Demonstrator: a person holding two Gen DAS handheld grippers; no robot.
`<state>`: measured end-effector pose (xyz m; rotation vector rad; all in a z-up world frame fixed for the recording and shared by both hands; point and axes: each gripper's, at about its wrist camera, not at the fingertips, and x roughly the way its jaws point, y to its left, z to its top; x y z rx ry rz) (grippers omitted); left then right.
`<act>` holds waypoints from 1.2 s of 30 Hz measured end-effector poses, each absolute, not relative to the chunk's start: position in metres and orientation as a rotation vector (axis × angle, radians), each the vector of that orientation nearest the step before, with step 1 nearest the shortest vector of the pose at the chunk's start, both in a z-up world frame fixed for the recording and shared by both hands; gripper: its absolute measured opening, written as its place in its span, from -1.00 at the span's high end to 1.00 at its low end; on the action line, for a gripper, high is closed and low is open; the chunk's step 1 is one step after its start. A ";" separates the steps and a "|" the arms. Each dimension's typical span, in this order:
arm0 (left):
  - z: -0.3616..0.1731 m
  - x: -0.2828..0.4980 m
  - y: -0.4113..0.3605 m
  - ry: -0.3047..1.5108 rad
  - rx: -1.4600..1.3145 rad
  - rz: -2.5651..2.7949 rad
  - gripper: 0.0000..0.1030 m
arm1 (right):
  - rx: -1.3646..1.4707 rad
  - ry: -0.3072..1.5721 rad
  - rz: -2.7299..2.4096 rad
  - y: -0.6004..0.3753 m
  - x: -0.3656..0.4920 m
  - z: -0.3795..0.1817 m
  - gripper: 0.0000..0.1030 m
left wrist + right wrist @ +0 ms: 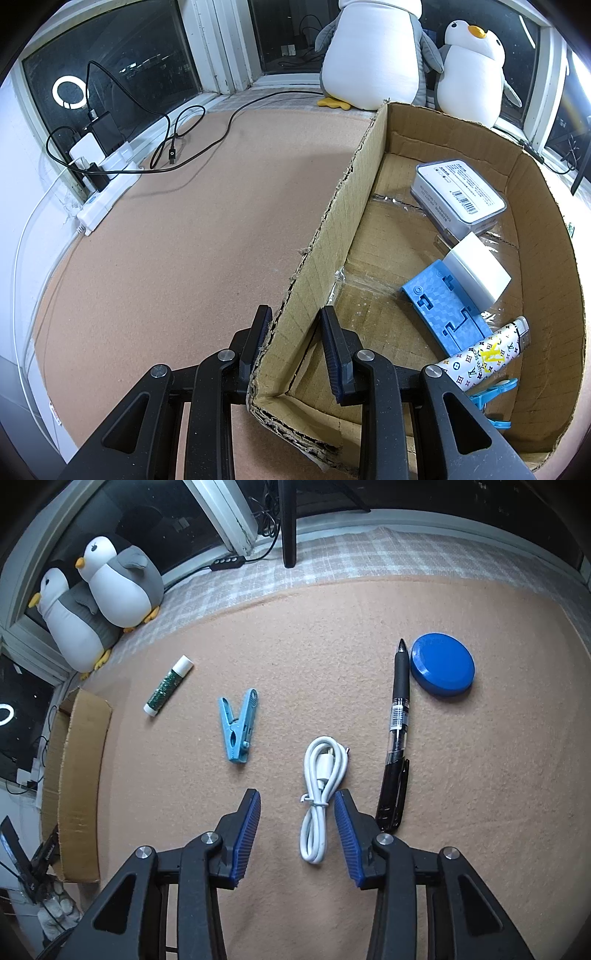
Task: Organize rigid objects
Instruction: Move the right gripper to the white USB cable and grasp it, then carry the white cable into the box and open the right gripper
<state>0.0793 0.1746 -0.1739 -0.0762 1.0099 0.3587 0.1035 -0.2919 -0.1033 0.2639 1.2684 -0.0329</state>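
Observation:
In the left wrist view my left gripper is open and straddles the near left wall of a cardboard box, one finger outside, one inside. In the box lie a clear white case, a white block, a blue plastic stand, a patterned tube and a blue clip. In the right wrist view my right gripper is open and empty above a coiled white cable. On the mat lie a blue clothespin, a green glue stick, a black pen and a blue round lid.
Two plush penguins stand at the back by the window. A power strip with chargers and black cables lies at the mat's left edge. The cardboard box also shows at the left of the right wrist view. A black stand leg rises at the back.

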 end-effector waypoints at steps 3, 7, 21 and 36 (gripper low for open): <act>-0.174 0.079 0.175 1.010 -0.076 0.359 0.45 | 0.232 1.287 -0.042 -0.289 0.105 -0.110 0.45; -0.174 0.079 0.175 1.010 -0.076 0.359 0.45 | 0.191 1.281 -0.059 -0.287 0.103 -0.111 0.55; -0.174 0.079 0.175 1.010 -0.076 0.359 0.45 | 0.177 1.254 -0.046 -0.282 0.097 -0.101 0.74; -0.174 0.079 0.175 1.009 -0.076 0.358 0.45 | 0.094 1.139 0.209 -0.175 0.118 -0.039 0.74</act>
